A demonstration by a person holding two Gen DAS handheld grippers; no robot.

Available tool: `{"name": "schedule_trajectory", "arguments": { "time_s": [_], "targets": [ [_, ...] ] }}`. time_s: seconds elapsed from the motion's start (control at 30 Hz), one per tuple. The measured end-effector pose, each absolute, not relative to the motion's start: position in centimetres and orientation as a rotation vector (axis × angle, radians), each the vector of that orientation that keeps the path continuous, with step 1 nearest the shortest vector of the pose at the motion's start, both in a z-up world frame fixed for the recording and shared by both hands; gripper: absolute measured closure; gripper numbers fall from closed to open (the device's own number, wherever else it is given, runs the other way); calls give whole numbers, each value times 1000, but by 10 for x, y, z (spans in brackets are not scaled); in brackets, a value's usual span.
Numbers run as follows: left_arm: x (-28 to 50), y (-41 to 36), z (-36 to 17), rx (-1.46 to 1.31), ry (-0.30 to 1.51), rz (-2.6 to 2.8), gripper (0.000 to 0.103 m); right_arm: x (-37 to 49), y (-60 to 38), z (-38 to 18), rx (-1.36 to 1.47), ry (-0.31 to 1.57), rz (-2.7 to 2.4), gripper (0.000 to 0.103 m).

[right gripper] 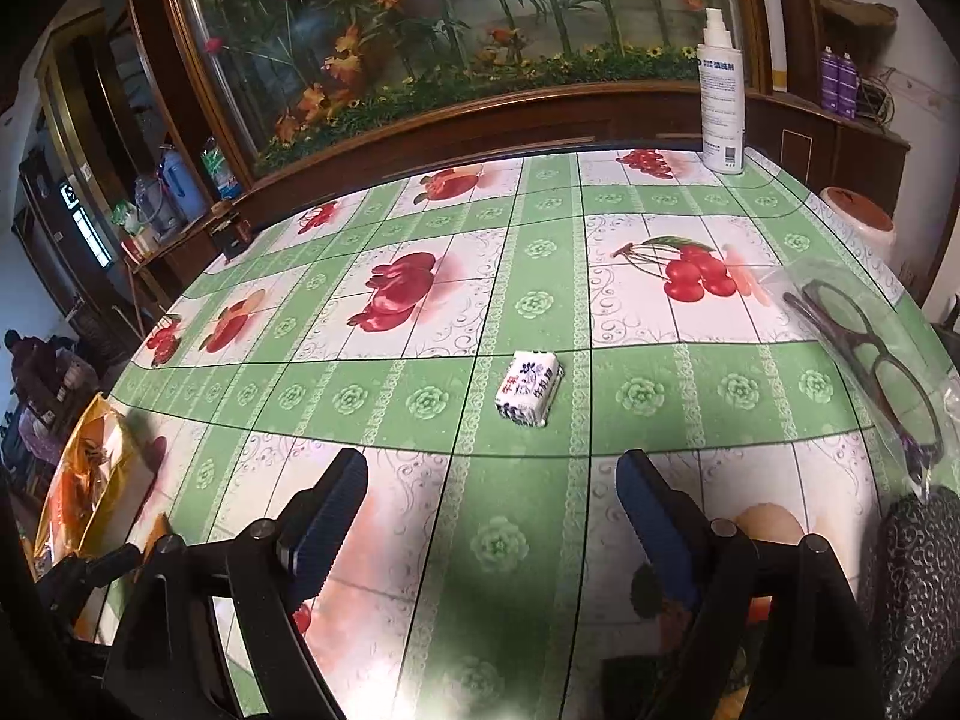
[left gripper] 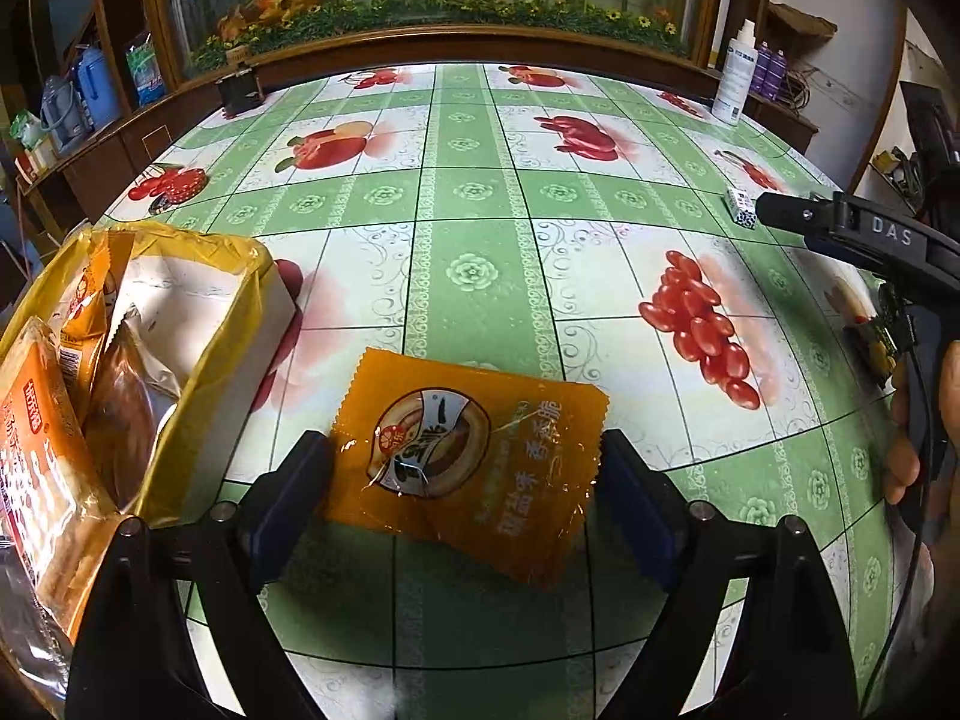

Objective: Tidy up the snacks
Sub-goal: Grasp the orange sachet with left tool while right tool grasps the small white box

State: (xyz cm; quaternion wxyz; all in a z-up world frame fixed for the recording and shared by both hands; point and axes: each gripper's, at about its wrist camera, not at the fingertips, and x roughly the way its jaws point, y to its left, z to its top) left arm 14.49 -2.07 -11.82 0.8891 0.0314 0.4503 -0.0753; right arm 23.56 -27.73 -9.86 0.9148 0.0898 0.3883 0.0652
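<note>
An orange snack packet [left gripper: 468, 456] lies flat on the fruit-print tablecloth [left gripper: 480, 240]. My left gripper [left gripper: 465, 459] stands open over it, one finger at each short edge, and the pads are not visibly pressing. To its left stands a yellow-lined box [left gripper: 204, 324] holding several orange snack packets [left gripper: 42, 438]. A small white wrapped candy [right gripper: 528, 387] lies on a green stripe just ahead of my open right gripper [right gripper: 492, 468], which has nothing between its fingers. In the left wrist view the same candy [left gripper: 741, 207] sits at the tip of the right gripper's finger [left gripper: 780, 213].
A white spray bottle [right gripper: 723, 102] stands at the table's far right corner. Glasses in a clear bag [right gripper: 870, 354] and a dark patterned case [right gripper: 918, 588] lie along the right edge. A small dark box [left gripper: 240, 90] sits at the far left edge. A wooden cabinet with a fish tank stands behind.
</note>
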Motion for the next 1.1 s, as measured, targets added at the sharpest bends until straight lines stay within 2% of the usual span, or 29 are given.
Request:
{"name": "schedule_trajectory", "arguments": {
  "time_s": [0.27, 0.3, 0.37, 0.43, 0.5, 0.53, 0.57, 0.6, 0.63, 0.8, 0.83, 1.1],
  "targets": [
    [149, -20, -119, 69, 929, -170, 14, 261, -262, -105, 119, 840, 82, 20],
    [149, -20, -118, 68, 928, -173, 14, 265, -262, -108, 121, 857, 74, 22],
    [150, -20, -118, 64, 926, -182, 14, 271, -263, -111, 127, 884, 60, 32],
    [150, -20, -118, 65, 925, -184, 14, 278, -263, -112, 101, 893, 28, 32],
    [150, -20, -118, 63, 923, -184, 18, 280, -260, -113, 66, 900, 3, 37],
    [149, -20, -117, 64, 914, -187, 26, 279, -259, -113, 53, 897, -8, 51],
    [149, -20, -117, 70, 907, -187, 27, 278, -258, -112, 41, 893, -17, 68],
    [148, -21, -117, 73, 906, -188, 30, 276, -258, -112, 32, 890, -18, 74],
    [148, -22, -116, 77, 901, -193, 37, 274, -258, -112, 34, 887, -13, 80],
    [144, -21, -113, 60, 890, -212, 52, 261, -265, -111, 85, 882, 35, 81],
    [144, -20, -112, 48, 891, -218, 62, 257, -267, -111, 104, 881, 50, 81],
    [133, -24, -109, 32, 896, -235, 64, 223, -276, -107, 181, 867, 118, 81]
  ]
}}
